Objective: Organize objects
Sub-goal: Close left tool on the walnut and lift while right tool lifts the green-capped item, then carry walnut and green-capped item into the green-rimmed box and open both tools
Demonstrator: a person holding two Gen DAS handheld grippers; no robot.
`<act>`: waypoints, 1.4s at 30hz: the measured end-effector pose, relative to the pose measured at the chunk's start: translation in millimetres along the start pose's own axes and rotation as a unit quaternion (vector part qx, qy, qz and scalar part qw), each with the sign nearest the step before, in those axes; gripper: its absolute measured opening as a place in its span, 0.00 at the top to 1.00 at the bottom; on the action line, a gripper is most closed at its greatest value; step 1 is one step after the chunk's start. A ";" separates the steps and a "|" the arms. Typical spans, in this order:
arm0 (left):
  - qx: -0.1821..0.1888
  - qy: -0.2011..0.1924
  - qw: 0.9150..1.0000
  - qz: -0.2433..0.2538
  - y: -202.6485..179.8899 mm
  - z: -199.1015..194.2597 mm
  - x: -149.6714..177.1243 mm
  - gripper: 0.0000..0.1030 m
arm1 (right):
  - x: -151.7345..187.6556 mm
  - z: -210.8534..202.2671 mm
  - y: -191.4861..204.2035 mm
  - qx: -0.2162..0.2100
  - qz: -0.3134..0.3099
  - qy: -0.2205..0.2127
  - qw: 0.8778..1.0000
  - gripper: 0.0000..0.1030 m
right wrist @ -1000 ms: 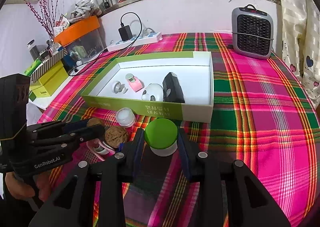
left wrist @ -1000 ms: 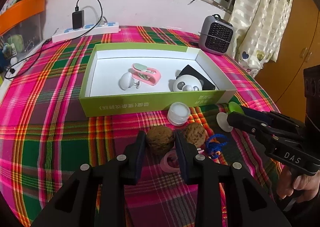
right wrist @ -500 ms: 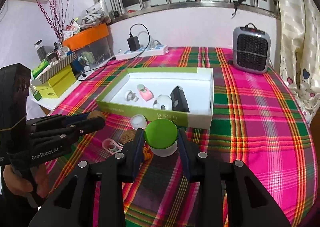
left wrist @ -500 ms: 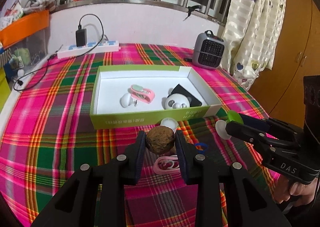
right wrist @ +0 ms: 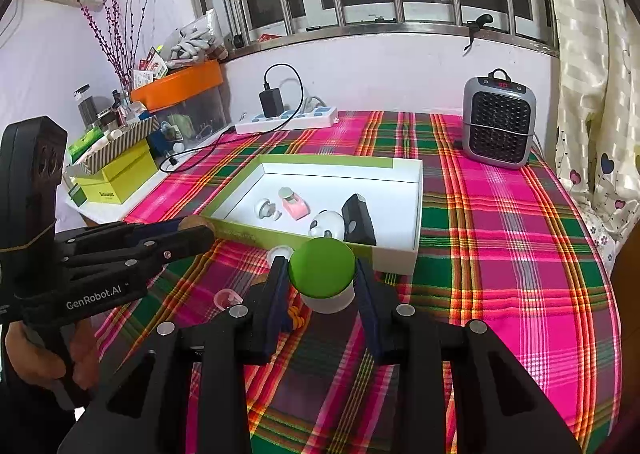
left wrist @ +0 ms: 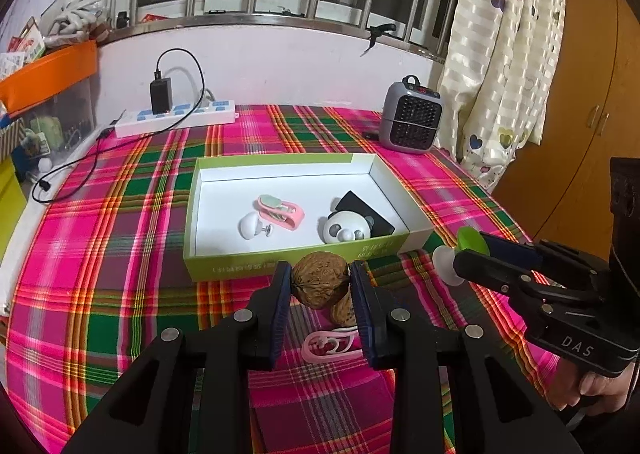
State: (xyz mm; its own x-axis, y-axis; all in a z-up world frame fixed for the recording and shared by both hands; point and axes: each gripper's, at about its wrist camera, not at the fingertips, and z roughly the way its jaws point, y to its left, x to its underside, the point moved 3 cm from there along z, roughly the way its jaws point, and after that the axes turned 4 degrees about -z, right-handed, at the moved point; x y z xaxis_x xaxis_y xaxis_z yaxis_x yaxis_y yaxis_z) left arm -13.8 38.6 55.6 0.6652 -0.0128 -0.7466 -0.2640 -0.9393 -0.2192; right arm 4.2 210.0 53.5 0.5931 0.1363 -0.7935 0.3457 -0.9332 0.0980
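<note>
Left gripper (left wrist: pixel 319 286) is clamping a walnut (left wrist: pixel 319 284) between its pads, the nut sitting high at the fingertips, clear of the cloth. Right gripper (right wrist: pixel 322 282) is pinching a green-topped white jar (right wrist: pixel 322 278) by its sides, also off the table. Just below and behind the left fingertips, a second walnut (left wrist: pixel 343 312) and a pink clip (left wrist: pixel 329 345) are lying on the plaid tablecloth (left wrist: pixel 120 254). Straight ahead of both grippers, the green box (left wrist: pixel 280 262) is standing open, its near wall just beyond the held walnut; inside are a panda figure (left wrist: pixel 346 228), a black case (left wrist: pixel 362 211), a pink clipper (left wrist: pixel 280 209) and a white knob (left wrist: pixel 250 225). Judgement: the step in hand is carrying both items over the near wall and into the box. To do it well, each load should be passing above the rim, not brushing it, and heading for bare white floor: the far left for the walnut, the far right corner for the jar. The walnut is round and hard, so it may roll; releasing low would be helping. Grippers are near each other, so staggering the drops seems safer.
</note>
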 end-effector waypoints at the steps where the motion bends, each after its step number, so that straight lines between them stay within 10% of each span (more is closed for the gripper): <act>1: 0.000 -0.001 1.000 0.000 0.1 -0.5 -0.6 0.73 | -0.3 -0.2 -0.1 0.000 0.000 0.000 1.000 0.66; 42: -0.006 0.007 1.000 0.024 3.3 40.5 -47.9 0.73 | -32.2 32.8 -8.7 0.004 -0.022 -0.001 1.000 0.66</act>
State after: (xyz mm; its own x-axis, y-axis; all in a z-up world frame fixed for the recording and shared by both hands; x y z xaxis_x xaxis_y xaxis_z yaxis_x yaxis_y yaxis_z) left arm -74.8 50.0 65.2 0.6621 -0.0637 -0.7467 -0.2880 -0.9415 -0.1750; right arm -41.7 202.9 58.4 0.5758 0.1769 -0.7982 0.3651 -0.9292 0.0575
